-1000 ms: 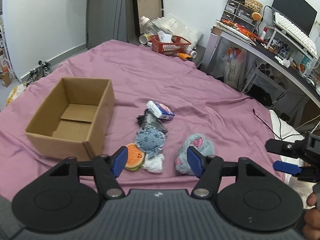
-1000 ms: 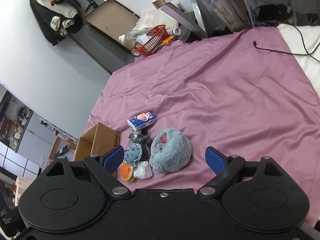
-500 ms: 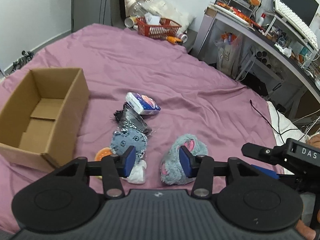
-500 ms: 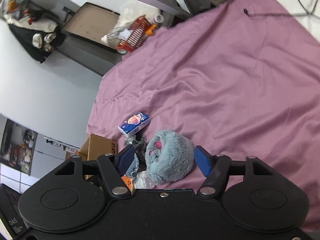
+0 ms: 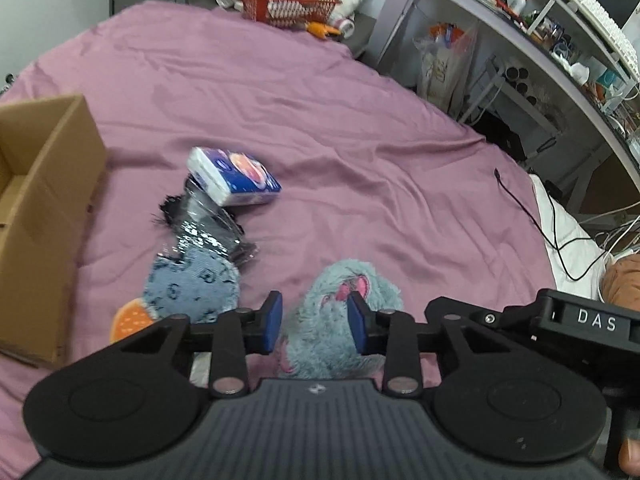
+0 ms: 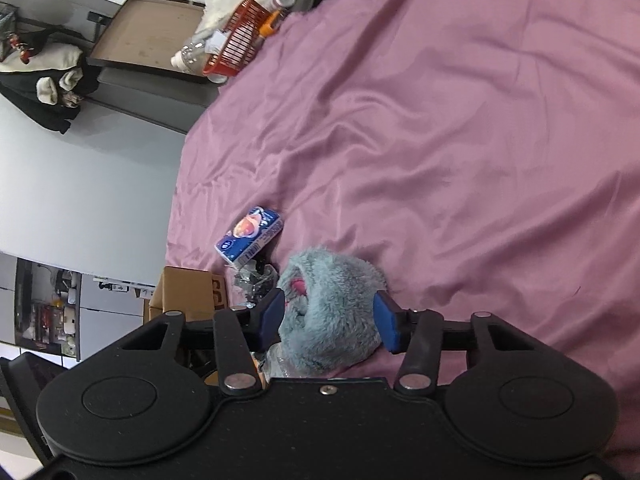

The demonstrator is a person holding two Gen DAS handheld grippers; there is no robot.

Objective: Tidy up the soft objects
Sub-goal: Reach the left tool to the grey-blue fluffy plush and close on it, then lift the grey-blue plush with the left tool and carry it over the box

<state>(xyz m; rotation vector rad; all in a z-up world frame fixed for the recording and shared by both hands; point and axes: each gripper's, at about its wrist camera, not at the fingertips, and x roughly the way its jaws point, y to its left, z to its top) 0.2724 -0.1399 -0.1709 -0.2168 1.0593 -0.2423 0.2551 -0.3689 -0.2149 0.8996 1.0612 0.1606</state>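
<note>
An open brown cardboard box [image 5: 44,208] sits toward the left edge of the bed, which is covered in a mauve satin sheet [image 5: 360,128]. Just right of the box a small heap of soft things lies in a line running away from the near edge: a round orange-and-white plush piece [image 5: 130,322] nearest, a grey-blue knitted fabric piece with dark letter marks [image 5: 192,284] overlapping it, then a crinkly black-and-silver plastic-wrapped bundle [image 5: 204,228], and farthest a blue-and-white pack of tissues [image 5: 234,178] resting on the end of that bundle.

To the right of the heap, apart from the knitted piece by a strip of bare sheet, lies the fluffy grey-blue plush slipper with a pink lining [image 5: 344,320], near the near edge of the bed. The left hand-held gripper [image 5: 315,322] points steeply down over it, its blue pads narrow and closing, with the fur of the slipper's opening between them; whether the pads press the fur yet I cannot tell. The right hand-held gripper [image 6: 330,322] comes at the same slipper [image 6: 332,312] from the other side, its jaws set wider across the slipper's body and also closing, the pads right at the fur on both flanks.

Beyond the far edge of the bed a red plastic basket [image 5: 288,2] stands on the floor, and a cluttered desk [image 5: 540,20] runs along the right side.
</note>
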